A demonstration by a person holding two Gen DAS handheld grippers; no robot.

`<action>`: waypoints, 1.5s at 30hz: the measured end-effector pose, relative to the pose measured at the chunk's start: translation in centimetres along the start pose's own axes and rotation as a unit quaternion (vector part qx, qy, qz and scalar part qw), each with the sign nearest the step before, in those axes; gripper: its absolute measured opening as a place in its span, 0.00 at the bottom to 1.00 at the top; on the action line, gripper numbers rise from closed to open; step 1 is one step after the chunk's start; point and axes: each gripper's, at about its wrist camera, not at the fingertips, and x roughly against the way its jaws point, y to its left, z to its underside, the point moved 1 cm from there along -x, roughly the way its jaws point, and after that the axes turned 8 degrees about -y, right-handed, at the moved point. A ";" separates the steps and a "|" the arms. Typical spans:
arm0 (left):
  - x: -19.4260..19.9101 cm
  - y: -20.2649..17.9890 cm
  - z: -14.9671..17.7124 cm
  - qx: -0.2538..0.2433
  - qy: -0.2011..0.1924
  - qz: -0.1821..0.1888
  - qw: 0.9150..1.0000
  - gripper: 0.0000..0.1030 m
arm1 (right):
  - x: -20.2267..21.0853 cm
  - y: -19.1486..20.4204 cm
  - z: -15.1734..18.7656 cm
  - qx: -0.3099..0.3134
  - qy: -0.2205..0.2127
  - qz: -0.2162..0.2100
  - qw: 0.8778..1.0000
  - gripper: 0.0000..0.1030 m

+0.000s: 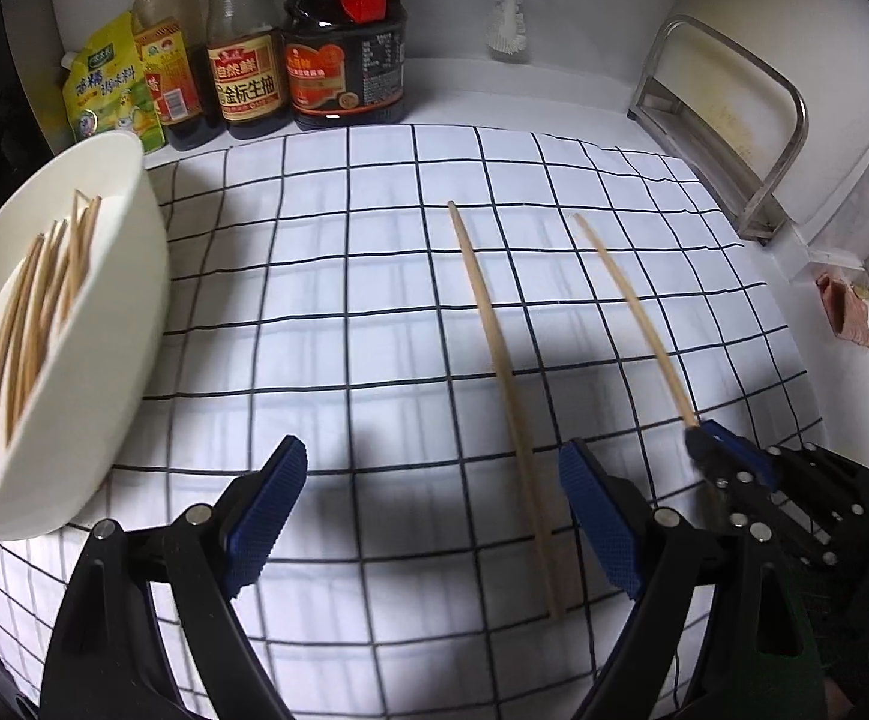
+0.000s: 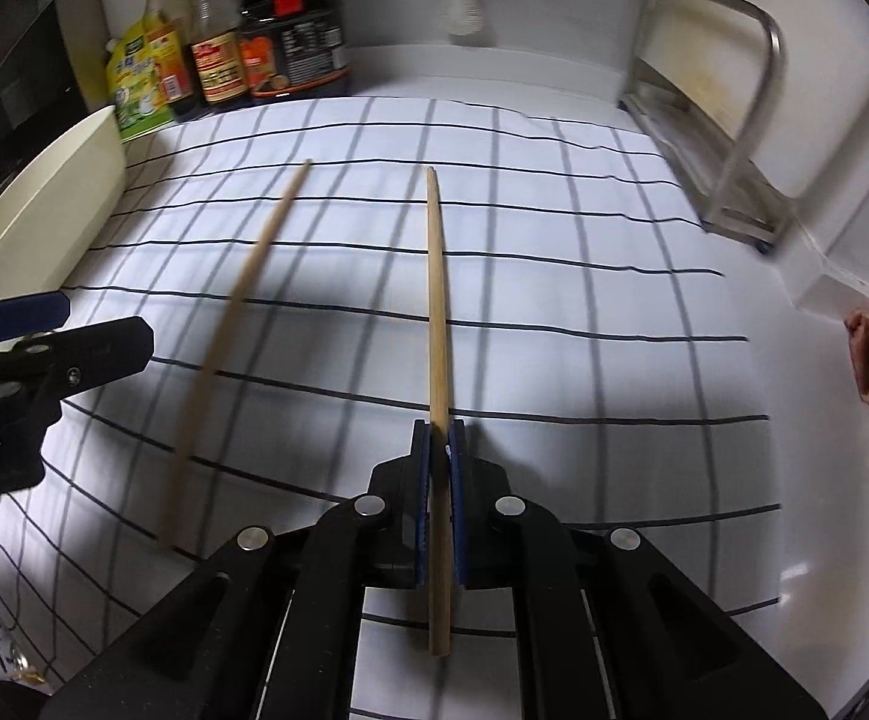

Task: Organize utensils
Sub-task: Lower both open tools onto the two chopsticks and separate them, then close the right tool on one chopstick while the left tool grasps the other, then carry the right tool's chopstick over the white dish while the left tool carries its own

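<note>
Over the checked cloth (image 1: 374, 312), the right tool (image 2: 440, 480) clamps one chopstick (image 2: 437, 324); at its nine o'clock, the left tool (image 1: 428, 516) gapes beside another chopstick (image 1: 503, 372).

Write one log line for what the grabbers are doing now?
right gripper: shut on chopstick | left gripper: open, holds nothing | second chopstick: on checked cloth | bowl: holds chopsticks

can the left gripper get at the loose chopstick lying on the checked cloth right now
Probably yes. The left gripper has its jaws wide open, and the loose chopstick lies flat on the checked cloth just inside its right-hand jaw with nothing over it. The right gripper, shut on the other chopstick, sits close alongside.
</note>
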 end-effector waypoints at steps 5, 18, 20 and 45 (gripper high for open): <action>-1.4 -0.4 0.4 -0.002 0.008 -0.007 1.000 0.82 | 0.0 -1.2 0.0 -0.012 0.000 0.003 1.000 0.06; -3.1 -0.7 0.9 -0.004 0.014 -0.031 0.999 0.82 | -0.6 -1.3 -0.6 -0.001 -0.011 0.007 1.000 0.24; -3.3 -0.7 0.9 -0.001 0.016 -0.029 0.999 0.82 | -0.8 -1.3 -0.7 0.000 -0.013 0.007 1.000 0.24; -2.1 -2.1 0.6 -0.051 0.006 -0.006 0.999 0.07 | -0.3 -0.8 -1.6 -0.024 -0.003 -0.028 0.999 0.06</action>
